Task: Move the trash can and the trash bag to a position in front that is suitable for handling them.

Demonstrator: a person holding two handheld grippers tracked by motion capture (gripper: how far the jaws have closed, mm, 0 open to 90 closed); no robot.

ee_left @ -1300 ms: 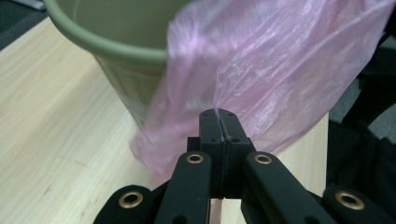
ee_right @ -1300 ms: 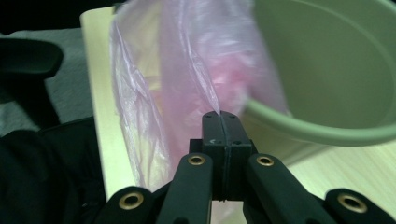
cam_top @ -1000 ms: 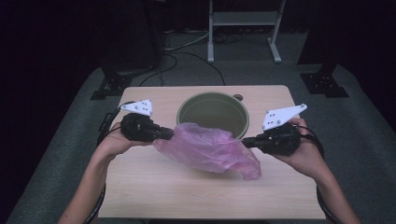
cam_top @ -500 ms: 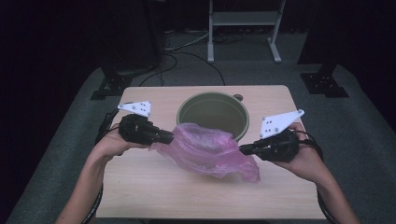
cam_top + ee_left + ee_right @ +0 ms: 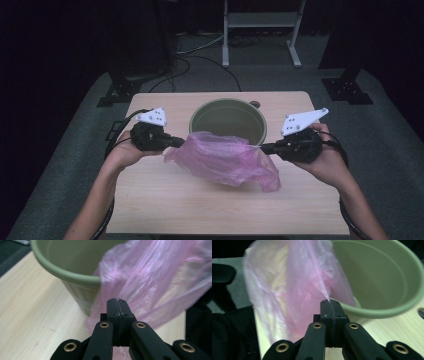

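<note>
A thin pink plastic bag [image 5: 225,160] hangs stretched between both grippers, just above the wooden table [image 5: 165,200] and in front of an olive-green bucket [image 5: 200,112]. My left gripper [image 5: 182,143] pinches the bag's left edge; its jaws have just closed further and now meet on the film. In the left gripper view the left gripper [image 5: 117,301] is shut, with the bag [image 5: 155,277] rising from its tips beside the bucket [image 5: 75,280]. My right gripper [image 5: 262,148] grips the right edge. In the right gripper view the right gripper [image 5: 329,302] is shut on a fold of the bag [image 5: 294,290] in front of the bucket [image 5: 387,310].
The bucket stands upright at the table's far middle with its mouth open upward. A small dark round mark [image 5: 255,104] sits on the table behind it. Dark floor, cables and a metal stand [image 5: 260,20] lie beyond the table.
Both hands stay roughly in place, dipping slightly and coming back. The bag between them has shifted and sagged a little toward the near right.
</note>
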